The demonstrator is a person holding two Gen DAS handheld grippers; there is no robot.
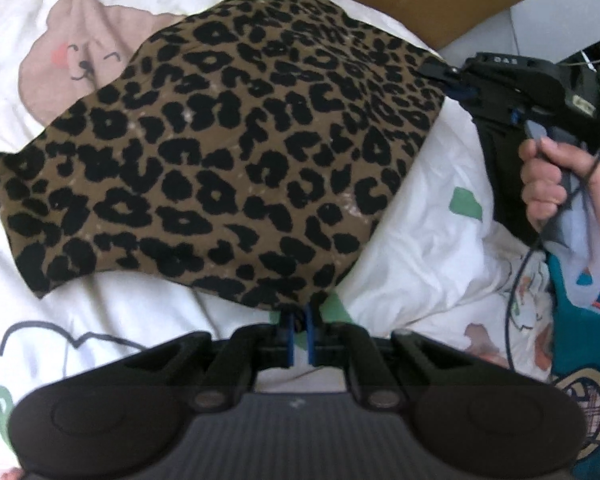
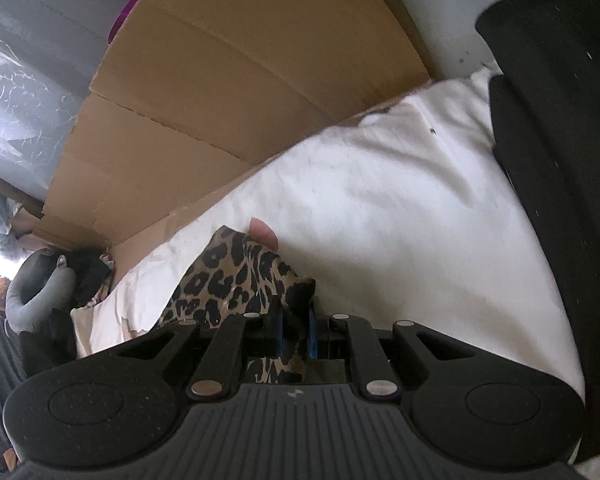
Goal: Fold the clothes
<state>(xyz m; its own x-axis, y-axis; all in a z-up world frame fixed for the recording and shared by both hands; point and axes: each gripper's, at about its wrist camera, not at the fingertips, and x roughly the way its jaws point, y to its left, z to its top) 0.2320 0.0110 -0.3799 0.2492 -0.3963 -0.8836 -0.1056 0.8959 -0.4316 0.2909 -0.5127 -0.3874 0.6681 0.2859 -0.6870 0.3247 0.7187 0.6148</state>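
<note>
leopard garment point(image 1: 220, 152) | long axis left-right | both tools clamped on edge

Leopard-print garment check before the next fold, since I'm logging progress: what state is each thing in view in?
Leopard-print garment: spread on the bedsheet, pinched at two edges.
Left hand-held gripper: shut on the garment's near edge.
Right hand-held gripper: shut on the garment's far corner.
Cartoon-print bedsheet: wrinkled, under the garment.
Cardboard: lying flat beside the bed.
</note>
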